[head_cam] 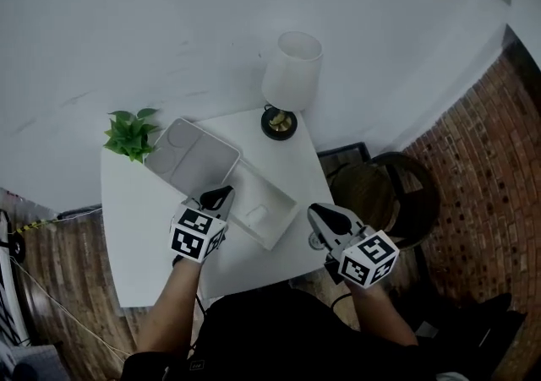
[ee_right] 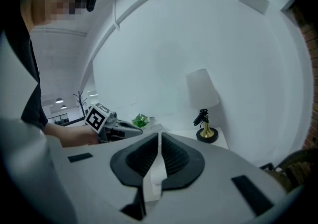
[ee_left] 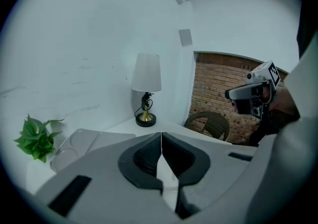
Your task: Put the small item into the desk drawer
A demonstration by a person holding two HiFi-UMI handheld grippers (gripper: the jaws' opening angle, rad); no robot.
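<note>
The table (head_cam: 135,231) is bare along its left and front edges, leaving room to come in there. The open drawer (head_cam: 281,193), clear from above, and the tray (head_cam: 193,154) just behind it fill the middle. A plant (head_cam: 131,134) blocks the back left corner, a lamp (head_cam: 289,84) the back right. A chair (head_cam: 389,193) stands close off the right edge.

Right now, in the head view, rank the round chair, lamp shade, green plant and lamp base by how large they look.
1. round chair: largest.
2. lamp shade: next, though it stands nearer the camera, which flatters it.
3. green plant: close to the shade, slightly smaller.
4. lamp base: smallest.
</note>
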